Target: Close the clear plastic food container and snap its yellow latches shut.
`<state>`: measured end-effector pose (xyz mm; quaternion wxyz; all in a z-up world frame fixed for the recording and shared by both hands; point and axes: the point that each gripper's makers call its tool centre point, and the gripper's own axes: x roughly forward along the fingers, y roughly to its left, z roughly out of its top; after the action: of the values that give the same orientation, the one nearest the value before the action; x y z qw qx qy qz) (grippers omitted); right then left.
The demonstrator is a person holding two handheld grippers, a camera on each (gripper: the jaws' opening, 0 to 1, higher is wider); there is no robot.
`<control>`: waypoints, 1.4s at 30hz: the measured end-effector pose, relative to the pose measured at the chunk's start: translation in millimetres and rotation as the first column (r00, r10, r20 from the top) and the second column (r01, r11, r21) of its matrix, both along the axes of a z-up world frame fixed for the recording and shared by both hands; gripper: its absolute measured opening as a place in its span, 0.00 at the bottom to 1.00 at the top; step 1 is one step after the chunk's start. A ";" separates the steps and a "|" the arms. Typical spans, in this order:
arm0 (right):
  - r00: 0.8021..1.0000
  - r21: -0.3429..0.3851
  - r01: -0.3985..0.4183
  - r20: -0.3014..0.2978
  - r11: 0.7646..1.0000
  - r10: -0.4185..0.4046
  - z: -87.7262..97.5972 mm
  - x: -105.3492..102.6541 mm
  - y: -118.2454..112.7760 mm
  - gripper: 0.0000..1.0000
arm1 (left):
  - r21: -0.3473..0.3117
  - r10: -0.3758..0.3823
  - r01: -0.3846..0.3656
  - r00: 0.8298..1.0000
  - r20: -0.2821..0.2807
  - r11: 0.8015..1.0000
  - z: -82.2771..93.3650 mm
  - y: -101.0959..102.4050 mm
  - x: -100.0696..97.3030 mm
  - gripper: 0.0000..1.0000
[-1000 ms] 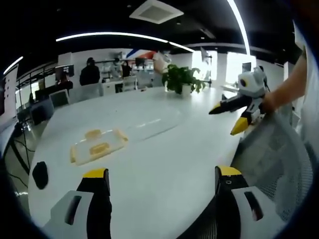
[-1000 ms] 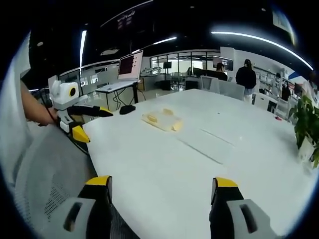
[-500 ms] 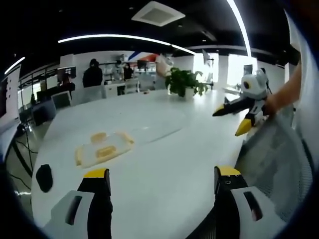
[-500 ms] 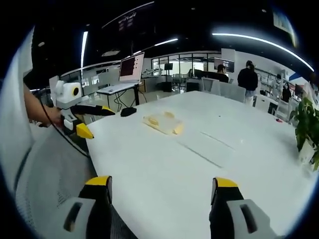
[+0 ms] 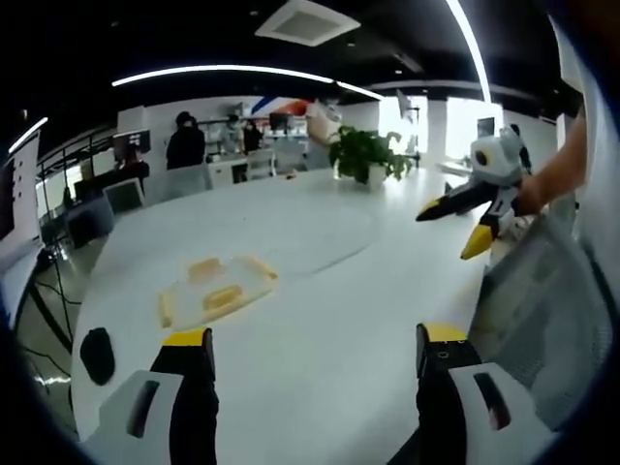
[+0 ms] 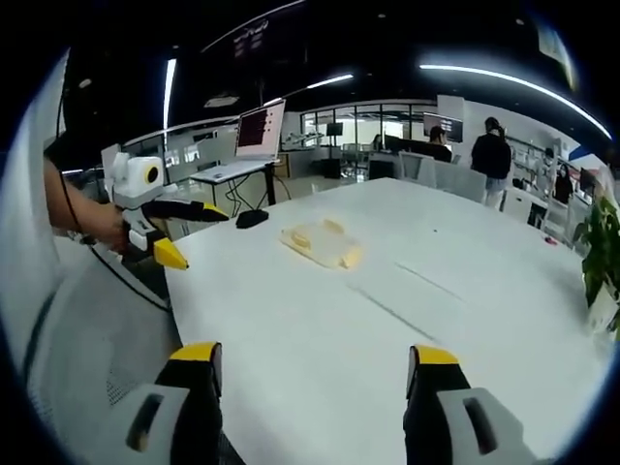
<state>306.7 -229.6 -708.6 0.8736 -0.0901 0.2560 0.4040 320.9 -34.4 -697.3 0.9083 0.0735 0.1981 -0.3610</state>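
The clear plastic food container [image 5: 215, 291] with yellow latches lies flat on the white table [image 5: 320, 320], ahead and to the left of my left gripper [image 5: 315, 354]. That gripper stands open, nothing between its jaws. In the right gripper view the container [image 6: 320, 244] sits far out on the table [image 6: 387, 339], well beyond my right gripper [image 6: 315, 360], which is open and empty too. The right gripper [image 5: 472, 205] enters the left gripper view at the right, held by a hand. The left gripper [image 6: 165, 225] enters the right gripper view at the left.
A black mouse [image 5: 98, 354] lies near the table's left edge. A potted plant [image 5: 363, 155] stands at the far end. A mesh chair back [image 5: 542, 310] is at the right. A laptop [image 6: 254, 131] on a stand and several people are in the background.
Both cameras have drifted slightly; the container sits a little lower and nearer in the left gripper view. Both grippers stay open.
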 end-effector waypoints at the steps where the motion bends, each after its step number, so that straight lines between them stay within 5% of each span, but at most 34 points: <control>1: 1.000 0.001 -0.003 -0.001 1.000 0.003 0.0 0.5 0.8 0.77 | 0.002 0.000 0.000 1.000 -0.001 1.000 -0.8 0.5 0.9 0.84; 42: 0.988 -0.008 -0.152 0.004 0.988 0.152 -6.8 63.9 53.6 0.76 | 0.066 0.040 -0.038 0.999 -0.021 0.997 -11.0 40.0 50.7 0.81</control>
<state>370.6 -176.0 -715.3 0.8405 -0.1137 0.2480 0.4681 371.6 5.6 -708.3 0.9100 0.0955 0.2215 -0.3373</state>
